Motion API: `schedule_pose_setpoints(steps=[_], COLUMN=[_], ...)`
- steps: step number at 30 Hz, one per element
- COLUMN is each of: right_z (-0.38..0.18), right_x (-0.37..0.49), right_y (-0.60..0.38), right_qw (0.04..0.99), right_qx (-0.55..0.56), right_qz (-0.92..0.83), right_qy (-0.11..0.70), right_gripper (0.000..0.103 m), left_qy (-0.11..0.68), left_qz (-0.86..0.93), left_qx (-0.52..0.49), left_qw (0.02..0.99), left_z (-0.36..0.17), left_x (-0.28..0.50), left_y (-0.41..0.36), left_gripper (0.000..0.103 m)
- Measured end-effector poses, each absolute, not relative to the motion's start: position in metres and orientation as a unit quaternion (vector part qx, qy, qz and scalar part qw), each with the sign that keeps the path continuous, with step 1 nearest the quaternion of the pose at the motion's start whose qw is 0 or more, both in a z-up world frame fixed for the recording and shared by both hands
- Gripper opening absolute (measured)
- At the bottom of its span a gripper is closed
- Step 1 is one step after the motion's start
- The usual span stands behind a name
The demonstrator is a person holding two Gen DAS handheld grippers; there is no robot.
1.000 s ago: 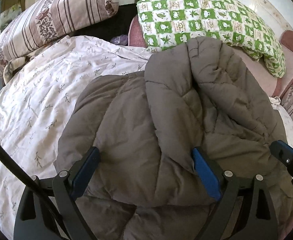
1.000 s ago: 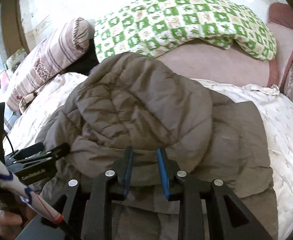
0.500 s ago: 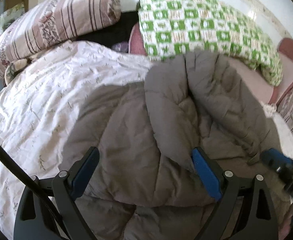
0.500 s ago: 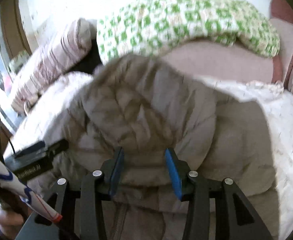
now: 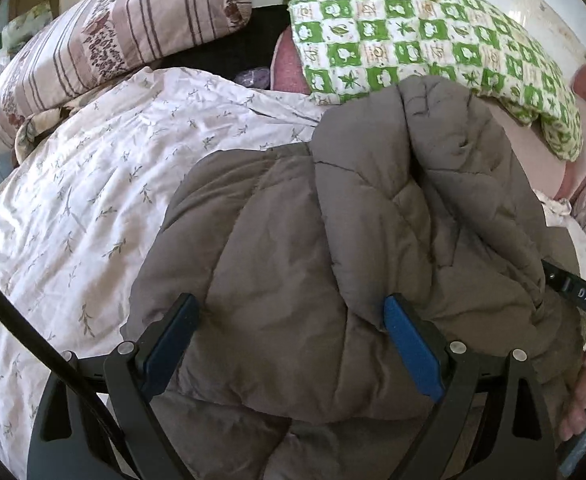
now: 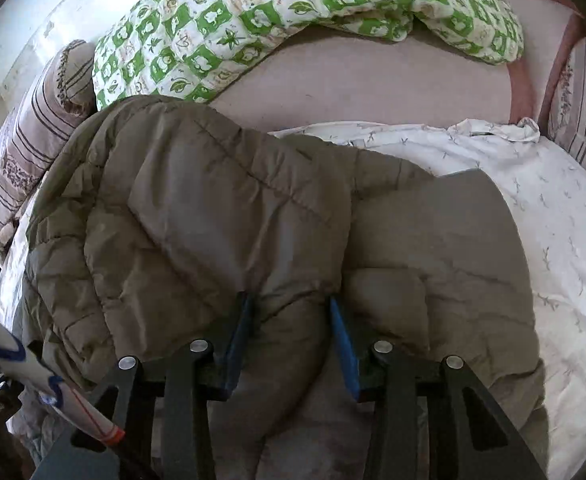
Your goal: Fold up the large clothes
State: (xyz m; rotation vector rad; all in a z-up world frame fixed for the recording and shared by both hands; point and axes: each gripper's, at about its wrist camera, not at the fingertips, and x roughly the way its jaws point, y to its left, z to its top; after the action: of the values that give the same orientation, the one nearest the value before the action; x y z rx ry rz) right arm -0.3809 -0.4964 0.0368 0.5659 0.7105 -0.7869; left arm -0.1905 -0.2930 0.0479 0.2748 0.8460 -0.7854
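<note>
A large grey-brown quilted jacket (image 5: 373, 200) lies on the bed, one side folded over the other in a thick puffy layer. My left gripper (image 5: 291, 304) stands wide open low over its near part, pads resting on the fabric without pinching it. My right gripper (image 6: 289, 300) is half open and its jaws are closing. A puffed ridge of the jacket (image 6: 213, 208) runs between its pads, whose blue inner faces still show. In the left wrist view the right gripper's body (image 5: 573, 290) and the hand (image 5: 585, 392) holding it sit at the right edge.
The jacket rests on a white leaf-print sheet (image 5: 93, 200) (image 6: 553, 220). Behind it are a green checked quilt (image 5: 413, 40) (image 6: 293, 12), a striped pillow (image 5: 113, 40) (image 6: 33, 140) and a pink blanket (image 6: 373, 80). Another striped pillow (image 6: 585, 112) lies far right.
My right gripper let go of the jacket's near edge, opened wider and slid across the jacket while rolling. The left gripper stayed where it was, open.
</note>
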Motion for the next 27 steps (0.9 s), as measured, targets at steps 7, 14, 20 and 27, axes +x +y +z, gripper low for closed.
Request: schedule_pose_setpoints(steps=[7,14,20,27], right_z=[0.084,0.075,0.037,0.078], right_x=[-0.391,-0.356,-0.337,-0.353], right_y=[-0.480,-0.450,-0.439,-0.419], right_qw=[0.847,0.866,0.852,0.877], right_qx=[0.261,0.243,0.232,0.211], right_qz=[-0.373,-0.310,-0.313,-0.308], right_qy=[0.275,0.307,0.349,0.303], right_gripper=[0.043,0.043,0.044,0.043], left_qy=[0.380,0.390,0.395,0.375], left_qz=[-0.373,-0.364,-0.354,-0.357], left_qx=[0.095,0.113,0.157,0.124], left_qw=[0.841,0.838,0.833,0.847], left_z=[0.064,0.056,0.041,0.060], left_x=[-0.190,-0.188,-0.194,-0.192], left_y=[-0.279,-0.285,-0.295,-0.282], left_gripper=[0.094,0.094,0.094,0.094])
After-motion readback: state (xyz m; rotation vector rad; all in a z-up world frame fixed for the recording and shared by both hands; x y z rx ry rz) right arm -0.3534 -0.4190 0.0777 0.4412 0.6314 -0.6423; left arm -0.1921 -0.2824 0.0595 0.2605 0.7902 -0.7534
